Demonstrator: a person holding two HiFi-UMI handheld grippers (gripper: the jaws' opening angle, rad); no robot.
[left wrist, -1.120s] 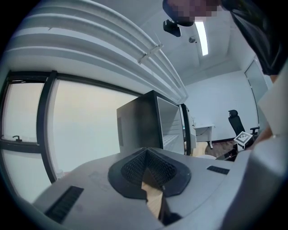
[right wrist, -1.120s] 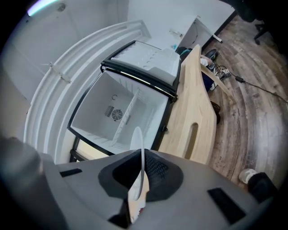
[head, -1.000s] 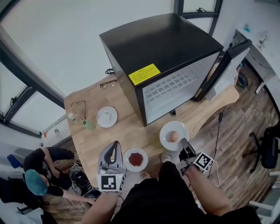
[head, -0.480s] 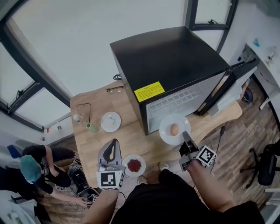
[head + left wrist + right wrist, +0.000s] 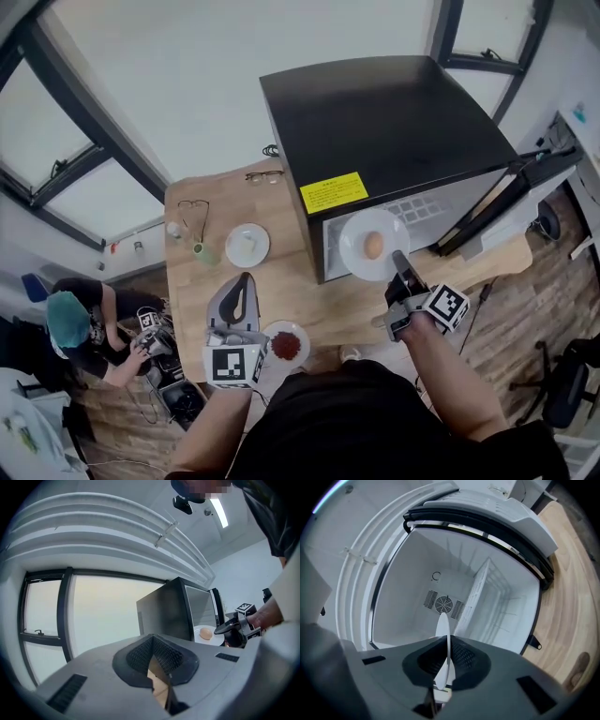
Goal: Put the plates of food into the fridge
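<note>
The right tongs (image 5: 398, 262) are clamped on the egg plate (image 5: 354, 234), held at the mouth of the open fridge (image 5: 394, 122) but not yet shelved; the left tongs (image 5: 244, 286) are closed empty, with the red-food plate (image 5: 270, 336) and third plate (image 5: 232, 236) left on the bench (image 5: 291, 281).

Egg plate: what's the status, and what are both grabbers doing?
Right gripper shut on egg plate, held at the open fridge mouth. Left gripper shut, empty, near red-food plate. Nothing seen blocking the way in.
</note>
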